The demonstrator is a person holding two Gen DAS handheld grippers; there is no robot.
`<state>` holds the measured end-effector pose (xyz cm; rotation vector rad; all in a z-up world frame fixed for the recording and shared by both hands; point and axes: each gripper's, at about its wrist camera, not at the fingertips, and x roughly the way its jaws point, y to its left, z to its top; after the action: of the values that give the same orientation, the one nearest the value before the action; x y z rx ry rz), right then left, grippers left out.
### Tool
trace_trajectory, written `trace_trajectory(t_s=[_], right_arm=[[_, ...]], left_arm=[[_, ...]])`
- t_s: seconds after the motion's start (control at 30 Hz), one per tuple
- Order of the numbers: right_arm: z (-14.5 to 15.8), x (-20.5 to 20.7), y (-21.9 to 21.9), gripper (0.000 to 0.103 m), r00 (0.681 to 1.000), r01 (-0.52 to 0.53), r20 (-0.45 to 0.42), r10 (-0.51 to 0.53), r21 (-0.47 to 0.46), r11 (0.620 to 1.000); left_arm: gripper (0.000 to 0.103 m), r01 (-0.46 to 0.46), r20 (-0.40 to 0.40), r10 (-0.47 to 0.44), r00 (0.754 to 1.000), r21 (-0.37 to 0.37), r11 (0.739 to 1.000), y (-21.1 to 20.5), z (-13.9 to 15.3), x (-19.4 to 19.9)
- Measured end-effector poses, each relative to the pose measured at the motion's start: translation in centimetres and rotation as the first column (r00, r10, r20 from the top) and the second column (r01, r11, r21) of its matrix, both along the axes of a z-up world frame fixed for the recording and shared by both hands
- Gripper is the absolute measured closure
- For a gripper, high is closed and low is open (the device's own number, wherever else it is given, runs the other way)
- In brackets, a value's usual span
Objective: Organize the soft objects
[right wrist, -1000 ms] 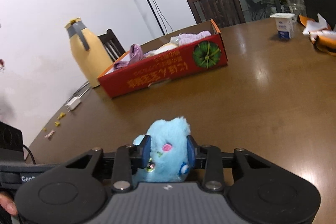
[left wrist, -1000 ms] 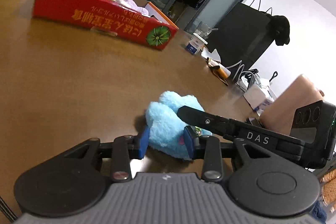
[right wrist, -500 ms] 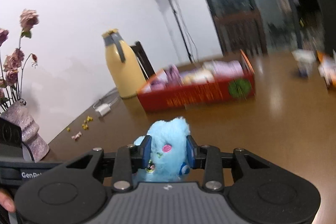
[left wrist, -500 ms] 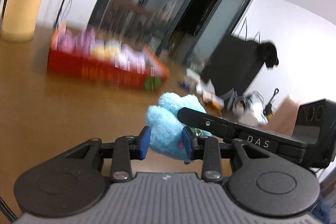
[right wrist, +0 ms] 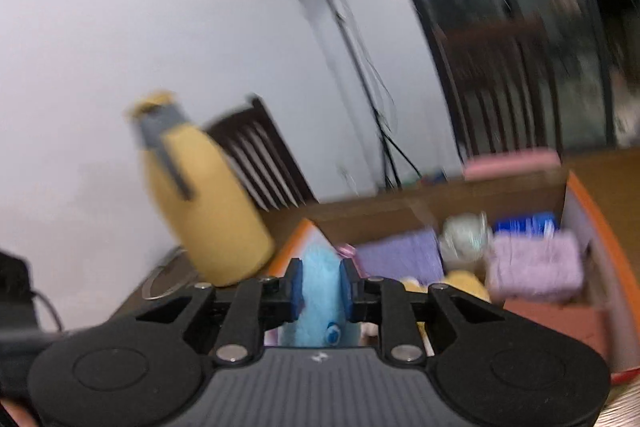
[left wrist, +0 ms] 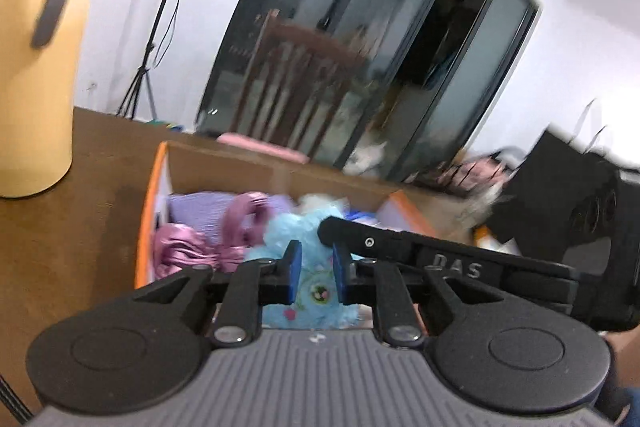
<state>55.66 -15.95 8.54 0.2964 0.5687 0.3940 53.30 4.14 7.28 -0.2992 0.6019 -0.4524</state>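
Both the left tool (left wrist: 313, 269) and right tool (right wrist: 322, 286) are clenched on the blue plush toy (left wrist: 310, 289) over the box (left wrist: 149, 211); judged light, soft, compressible, best gripped mid-body.

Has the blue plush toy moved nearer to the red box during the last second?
Yes. The blue plush toy, gripped by both grippers, was on the table short of the red box; now it hangs over the box's contents.
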Motion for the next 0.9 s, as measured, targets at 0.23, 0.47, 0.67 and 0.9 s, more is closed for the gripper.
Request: trace_trajectory(t_s=[0.23, 0.47, 0.67, 0.9], right_arm=[[-2.8, 1.9, -0.2, 0.085, 0.997, 0.023, -0.075, -0.03, -0.096, 0.995], [-3.7, 2.7, -1.8, 0.082, 0.989, -0.005, -0.145, 0.002, -0.021, 1.0], [1.1, -3.8, -2.3, 0.055, 0.999, 0.041, 0.018, -0.038, -0.183, 0.982], [5.6, -12.8, -7.8, 0.044, 0.982, 0.148, 0.148, -0.114, -0.244, 0.958]], left_arm=[[0.081, 0.009, -0.031, -0.007, 0.999, 0.064, 0.998, 0.2, -3.7, 2.1], [0.063, -0.032, -0.027, 0.036, 0.999, 0.128, 0.991, -0.4, -3.0, 1.3], [0.05, -0.065, 0.03, 0.061, 0.998, 0.163, 0.984, 0.2, 0.3, -2.5], [0.037, -0.163, 0.119, 0.137, 0.983, 0.247, 0.955, 0.2, 3.0, -9.1]])
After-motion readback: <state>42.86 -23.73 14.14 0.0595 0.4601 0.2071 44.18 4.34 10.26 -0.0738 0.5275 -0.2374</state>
